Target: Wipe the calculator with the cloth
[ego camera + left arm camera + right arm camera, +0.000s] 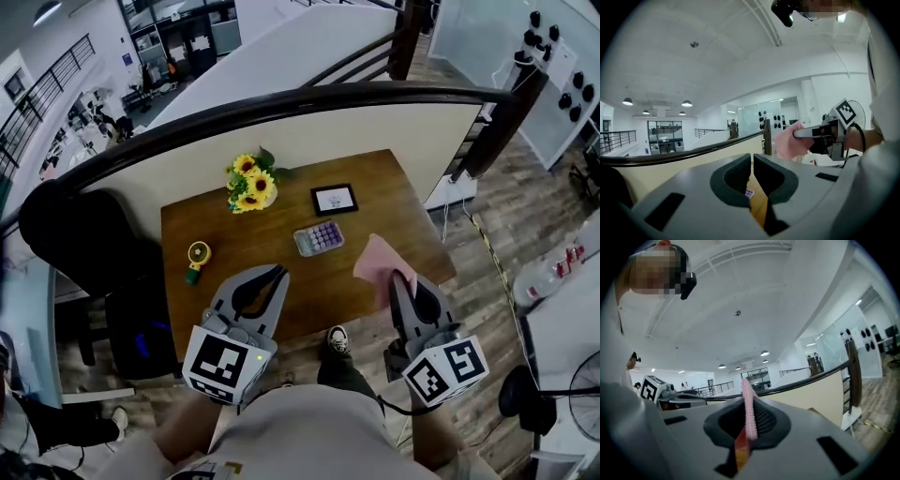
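The calculator (319, 237), grey with purple keys, lies flat near the middle of the wooden table (375, 187). My right gripper (401, 277) is shut on a pink cloth (380, 262), held up in the air over the table's front right part, right of the calculator. In the right gripper view the cloth (749, 413) stands edge-on between the jaws. My left gripper (279, 272) hovers over the table's front edge, jaws together with nothing between them. A sliver of the calculator (749, 193) shows below its jaws in the left gripper view.
A bunch of sunflowers (250, 183) stands at the table's back left. A small black-framed card (335, 199) lies behind the calculator. A yellow and green object (198, 255) sits at the left. A black chair (84, 234) stands left of the table, a curved railing (281, 103) behind it.
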Demonstrator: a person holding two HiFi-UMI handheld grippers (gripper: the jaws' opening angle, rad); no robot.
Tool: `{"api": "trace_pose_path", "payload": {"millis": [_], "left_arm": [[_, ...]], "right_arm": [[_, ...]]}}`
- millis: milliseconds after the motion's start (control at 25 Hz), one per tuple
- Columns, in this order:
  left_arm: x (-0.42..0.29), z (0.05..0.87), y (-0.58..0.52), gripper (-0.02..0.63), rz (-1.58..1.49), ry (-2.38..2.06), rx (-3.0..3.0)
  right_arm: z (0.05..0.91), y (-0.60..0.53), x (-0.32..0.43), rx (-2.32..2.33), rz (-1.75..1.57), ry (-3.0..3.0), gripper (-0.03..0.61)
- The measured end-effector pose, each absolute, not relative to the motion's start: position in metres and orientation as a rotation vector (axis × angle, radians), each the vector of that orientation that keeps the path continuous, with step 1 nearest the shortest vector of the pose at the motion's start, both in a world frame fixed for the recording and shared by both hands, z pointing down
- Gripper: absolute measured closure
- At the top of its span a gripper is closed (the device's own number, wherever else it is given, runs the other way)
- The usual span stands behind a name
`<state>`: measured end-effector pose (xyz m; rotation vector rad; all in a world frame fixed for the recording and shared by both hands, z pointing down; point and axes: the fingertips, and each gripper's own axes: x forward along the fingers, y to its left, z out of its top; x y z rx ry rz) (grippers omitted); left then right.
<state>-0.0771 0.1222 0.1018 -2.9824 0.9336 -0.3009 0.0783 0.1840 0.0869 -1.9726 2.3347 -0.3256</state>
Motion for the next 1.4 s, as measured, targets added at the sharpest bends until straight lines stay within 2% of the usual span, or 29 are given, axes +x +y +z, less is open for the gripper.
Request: {"api": "trace_pose_path", "payload": {"millis": [480, 1080, 1400], "left_arm": [[-0.012, 0.130, 0.022, 0.592, -0.450, 1.330, -2.886], [-0.010, 0.192, -0.028, 0.592, -0.579, 1.464, -2.929], [0.003, 0.290, -0.050, 0.592, -0.765, 1.400, -3.050]], "right_arm": [[0.116, 0.036, 0.155, -1.664, -0.455, 2.618, 0.563], [0.184, -0.034, 0.141, -1.556, -0.644, 2.758, 0.561], [0.253, -0.056, 0.146, -1.694, -0.756, 2.756, 0.561]]}}
